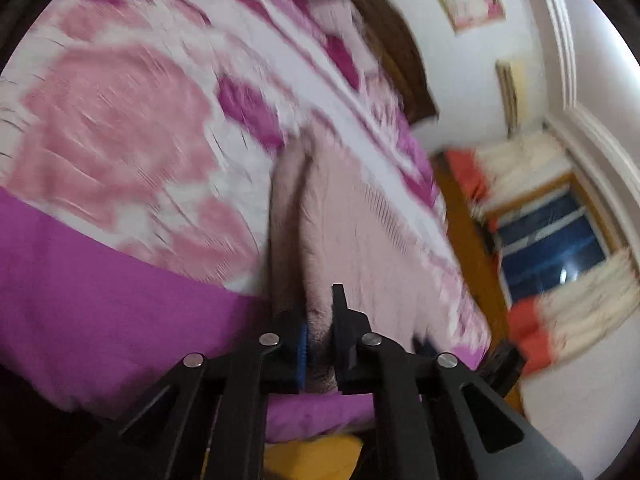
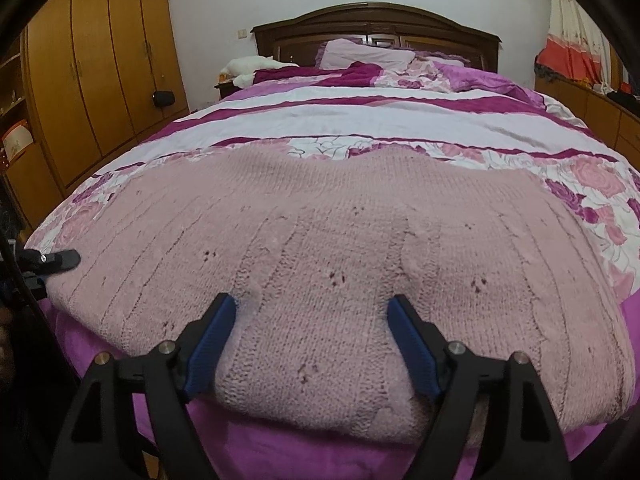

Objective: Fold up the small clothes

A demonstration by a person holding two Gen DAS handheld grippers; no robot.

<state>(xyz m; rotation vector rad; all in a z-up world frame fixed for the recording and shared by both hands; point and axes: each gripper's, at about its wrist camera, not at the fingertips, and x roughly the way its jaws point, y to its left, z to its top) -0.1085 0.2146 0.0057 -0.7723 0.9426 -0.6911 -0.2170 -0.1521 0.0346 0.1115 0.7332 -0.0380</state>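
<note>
A pale pink knitted sweater [image 2: 320,240] lies spread flat on the bed's near end. My right gripper [image 2: 312,320] is open, its blue-padded fingers [image 2: 212,340] resting on the sweater's near edge, one on each side of a strip of knit. My left gripper [image 1: 318,336] is shut on a pinched fold of the sweater [image 1: 320,240] and lifts it into a ridge; that view is tilted and blurred. The left gripper also shows at the sweater's left edge in the right wrist view [image 2: 60,260].
The bed has a pink and purple floral cover [image 2: 360,120] and a purple sheet [image 2: 280,448] at the foot. Pillows [image 2: 368,54] and a dark wooden headboard [image 2: 376,20] are at the far end. Wooden wardrobes [image 2: 100,60] stand on the left, a window with curtains [image 1: 552,248] on the right.
</note>
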